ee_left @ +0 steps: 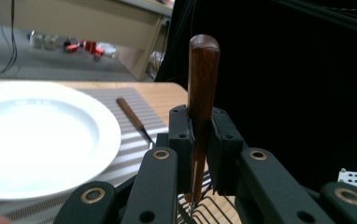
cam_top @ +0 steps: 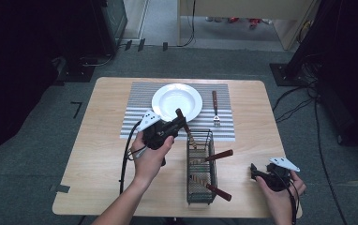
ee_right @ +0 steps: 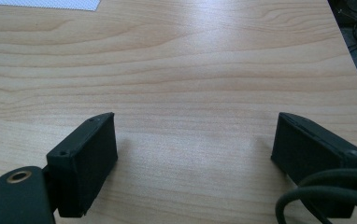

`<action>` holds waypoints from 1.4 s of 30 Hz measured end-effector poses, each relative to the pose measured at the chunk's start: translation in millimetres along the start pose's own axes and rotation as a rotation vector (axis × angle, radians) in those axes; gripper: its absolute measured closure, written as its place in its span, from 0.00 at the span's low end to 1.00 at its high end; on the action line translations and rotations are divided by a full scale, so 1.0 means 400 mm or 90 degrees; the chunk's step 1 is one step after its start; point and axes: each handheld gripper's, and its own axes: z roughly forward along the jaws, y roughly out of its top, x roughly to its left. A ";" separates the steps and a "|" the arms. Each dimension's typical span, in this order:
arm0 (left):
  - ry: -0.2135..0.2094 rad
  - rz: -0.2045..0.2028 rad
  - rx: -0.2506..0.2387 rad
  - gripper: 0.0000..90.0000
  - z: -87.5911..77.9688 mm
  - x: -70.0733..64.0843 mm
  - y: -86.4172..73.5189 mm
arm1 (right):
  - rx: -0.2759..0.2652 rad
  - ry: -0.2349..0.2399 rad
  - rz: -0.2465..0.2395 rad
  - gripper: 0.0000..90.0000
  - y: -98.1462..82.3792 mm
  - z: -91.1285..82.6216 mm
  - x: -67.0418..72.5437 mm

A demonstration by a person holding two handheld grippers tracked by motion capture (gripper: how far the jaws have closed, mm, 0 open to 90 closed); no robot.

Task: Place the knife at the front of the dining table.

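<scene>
High view puts the right gripper [cam_top: 257, 171] nearest, low at the bench's [cam_top: 97, 154] near right corner, resting in the person's hand and well apart from everything else. In the right gripper view its jaws stand wide open over bare wood with nothing between them.

A step further in, the wire basket [cam_top: 200, 168] sits at the bench's near middle, with two wooden-handled pieces of cutlery leaning out of it to the right.

At the basket's far end is the left gripper [cam_top: 181, 124], jaws closed on a wooden handle [cam_top: 179, 113] (whether knife, fork or spoon cannot be told, the working end being down among the wires). In the left gripper view that handle [ee_left: 202, 79] runs straight up between the jaws, its rounded end well above them and its metal shank dropping into the basket below. So its long axis is close to upright and across the jaws, which probably means the next move is a lift along that axis until the lower end clears the rim.

Beyond the left gripper lies the striped mat [cam_top: 135, 117], carrying the white plate [cam_top: 177, 101] and, to its right, a fork [cam_top: 215, 108] lying with its handle pointing away. The left hand is far the nearer to the mat; a free spot shows on the plate's left side.
</scene>
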 end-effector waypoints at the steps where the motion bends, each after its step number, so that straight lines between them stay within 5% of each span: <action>1: 0.000 0.000 0.000 0.91 0.000 0.000 0.000 | 0.000 0.000 0.000 0.15 0.000 0.000 0.000; 11: -0.006 0.009 -0.055 0.91 -0.059 -0.005 0.055 | -0.001 0.000 0.000 0.15 0.000 0.000 0.000; 31: -0.019 -0.019 -0.145 0.91 -0.199 0.029 0.153 | 0.000 -0.002 0.001 0.15 0.000 0.001 0.000; 35: 0.000 -0.012 -0.149 0.91 -0.217 0.040 0.160 | 0.000 -0.002 0.001 0.15 0.000 0.001 0.000; 42: 0.077 -0.007 -0.122 0.91 -0.255 0.091 0.167 | 0.000 -0.002 0.002 0.15 0.000 0.001 0.001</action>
